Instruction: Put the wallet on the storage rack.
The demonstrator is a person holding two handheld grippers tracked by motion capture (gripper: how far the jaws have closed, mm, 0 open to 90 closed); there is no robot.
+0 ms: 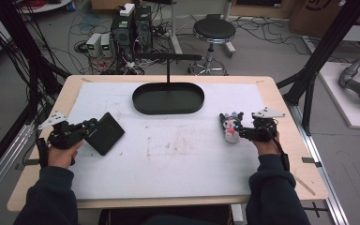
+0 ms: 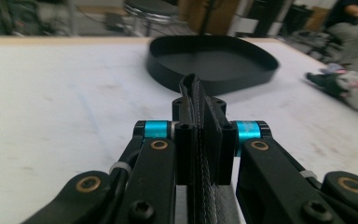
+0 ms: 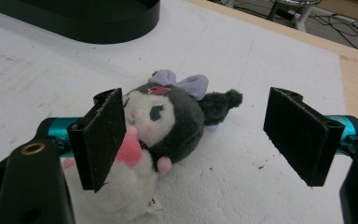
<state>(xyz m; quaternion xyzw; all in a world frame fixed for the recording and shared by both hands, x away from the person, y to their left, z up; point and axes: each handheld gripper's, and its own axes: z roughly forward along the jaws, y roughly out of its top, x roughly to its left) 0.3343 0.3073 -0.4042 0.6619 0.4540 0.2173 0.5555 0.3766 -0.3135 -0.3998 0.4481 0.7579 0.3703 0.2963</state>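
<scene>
- My left gripper squeezes the black wallet by its edge, near the table's left side; the pads hide that edge.
- My right gripper is wide open around the plush toy, near the right side.
- The white mat between them is bare.

The wallet looked like matt black leather with stitched edges. The plush was soft, fuzzy cloth. The tray seemed smooth, matt black. The desk showed pale wood under a rough white sheet.
</scene>
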